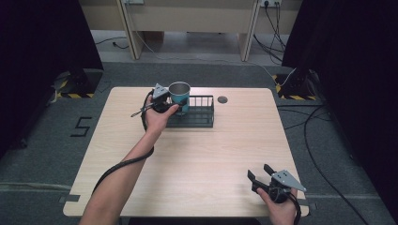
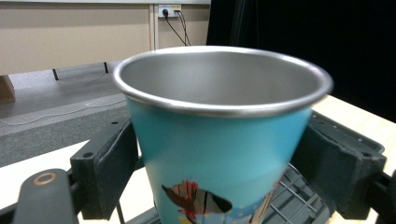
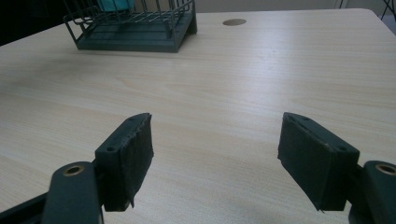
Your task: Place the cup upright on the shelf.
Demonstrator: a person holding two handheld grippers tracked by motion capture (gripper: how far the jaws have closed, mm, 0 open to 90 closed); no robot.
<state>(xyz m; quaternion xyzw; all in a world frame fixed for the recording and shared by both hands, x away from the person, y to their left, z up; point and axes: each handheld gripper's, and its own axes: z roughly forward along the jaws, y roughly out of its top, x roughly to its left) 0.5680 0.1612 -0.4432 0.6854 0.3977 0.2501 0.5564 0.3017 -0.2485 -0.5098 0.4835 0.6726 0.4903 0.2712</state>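
A teal metal cup with a steel rim stands upright at the left end of a dark wire rack at the table's far middle. My left gripper is shut on the cup, one pad pressed on each side of it. In the left gripper view the cup sits between the two pads, with the rack below it. My right gripper rests open near the table's front right edge with nothing between its fingers. In the right gripper view the gripper points toward the rack and the cup's base.
The light wooden table has a round cable hole just right of the rack. A cable trails from the left gripper along the forearm. Floor cables and dark stands lie beyond the table's far corners.
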